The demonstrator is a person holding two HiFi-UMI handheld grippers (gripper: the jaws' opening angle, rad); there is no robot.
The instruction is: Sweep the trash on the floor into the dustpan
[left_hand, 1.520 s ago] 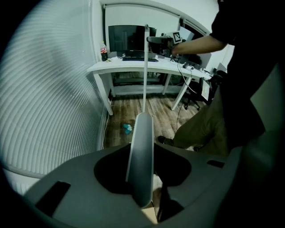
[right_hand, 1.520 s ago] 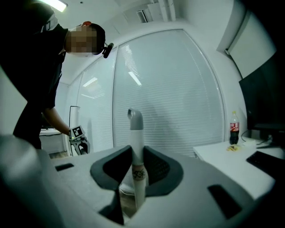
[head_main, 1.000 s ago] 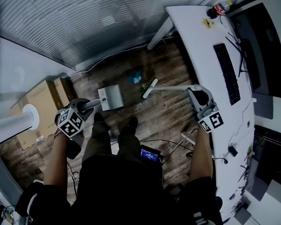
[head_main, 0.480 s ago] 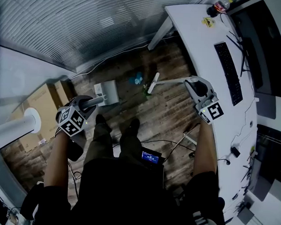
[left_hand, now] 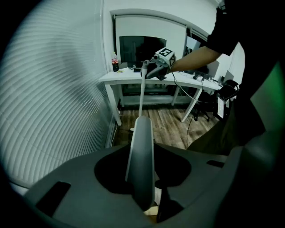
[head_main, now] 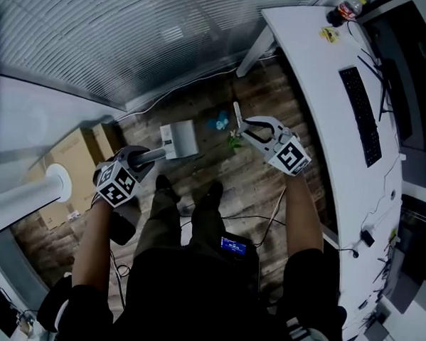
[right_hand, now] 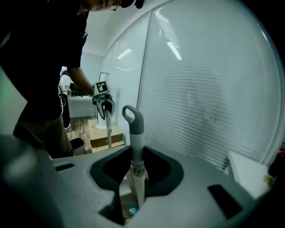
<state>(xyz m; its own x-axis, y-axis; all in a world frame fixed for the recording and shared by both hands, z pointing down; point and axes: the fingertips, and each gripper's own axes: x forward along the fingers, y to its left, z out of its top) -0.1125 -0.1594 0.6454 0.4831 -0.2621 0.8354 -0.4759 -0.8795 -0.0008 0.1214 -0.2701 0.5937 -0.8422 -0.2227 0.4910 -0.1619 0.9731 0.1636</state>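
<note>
The left hand-held gripper (head_main: pixel 142 158) is closed tight on the dustpan (head_main: pixel 180 139) handle. The right hand-held gripper (head_main: pixel 249 126) is closed tight on the broom (right_hand: pixel 135 133) stick. Blue trash (head_main: pixel 219 121) lies on the wood floor (head_main: pixel 258 183), between the dustpan and the broom head.

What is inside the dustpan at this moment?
No trash shows in the dustpan; the blue trash lies on the floor beside it. Its rear part is too small to tell.

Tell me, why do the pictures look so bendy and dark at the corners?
Head view: the wide lens curves the desk edge. Left gripper view: black corners, bowed striped wall, the dustpan handle soft up close. Right gripper view: light streaks glare on the wall, the right claw in shadow.
</note>
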